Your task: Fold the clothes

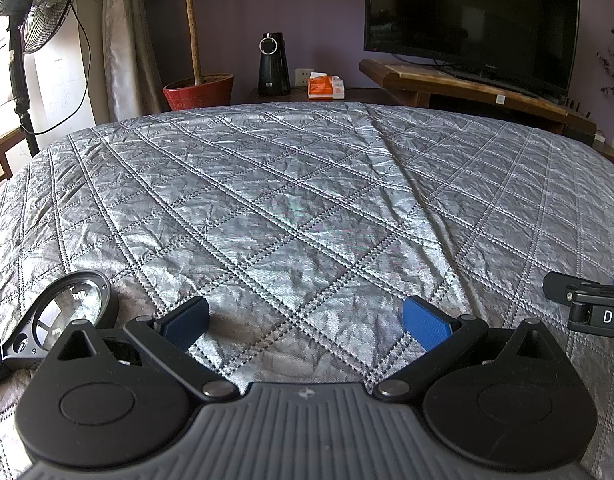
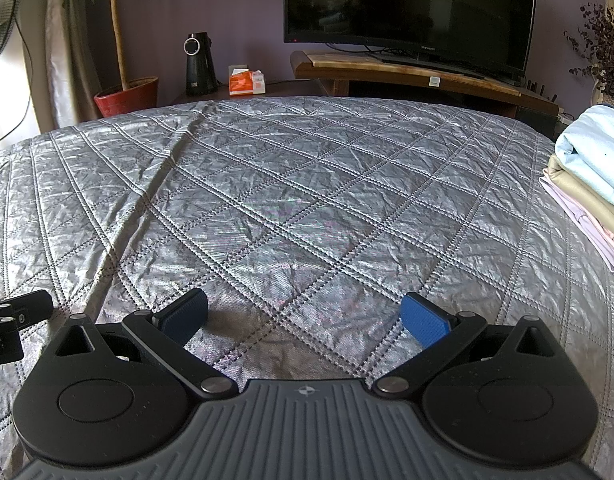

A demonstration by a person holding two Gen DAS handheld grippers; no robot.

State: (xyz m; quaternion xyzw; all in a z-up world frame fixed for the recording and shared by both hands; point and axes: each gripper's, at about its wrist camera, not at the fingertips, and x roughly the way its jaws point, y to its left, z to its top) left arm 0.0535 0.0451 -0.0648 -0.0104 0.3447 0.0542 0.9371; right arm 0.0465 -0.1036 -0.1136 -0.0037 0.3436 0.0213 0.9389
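Fan (image 1: 39,4) at far left of the left wrist view, standing by a bright window, cable hanging down its pole. Next along, pale curtain (image 1: 121,40), then a potted tree in a red pot (image 1: 198,94) on the floor past the bed's far edge. Dark cone-shaped device (image 1: 274,65) with a ring on its face sits on a low stand, orange tissue box (image 1: 325,86) just beside it. Wooden TV bench (image 1: 467,86) carries a large dark television (image 1: 473,20).

Bed fills the foreground in both views, covered by a silver quilted bedspread (image 1: 291,200), crinkled, with a long ridge running diagonally. Round lens-like object on a dark handle (image 1: 73,310) lies on the bedspread at lower left, near the left gripper's body.

Left gripper (image 1: 306,320) hovers low over the bedspread, its blue-padded fingers (image 1: 425,322) spread wide, nothing between them. Part of the other gripper shows at the right edge of this view.

Right gripper (image 2: 305,320), seen from the right wrist view, sits in much the same pose: fingers (image 2: 423,320) wide apart, empty, bare bedspread between them. Both grippers are close side by side.

Clothes: a stack of folded clothes (image 2: 591,184) rests on the bedspread at the right edge of the right wrist view, well apart from the right gripper. Light blue piece on top, beige below it, pale pink at the bottom, edges stepped outward. Dried dark-leaved sprigs (image 2: 603,48) stand behind the stack, beyond the bed.
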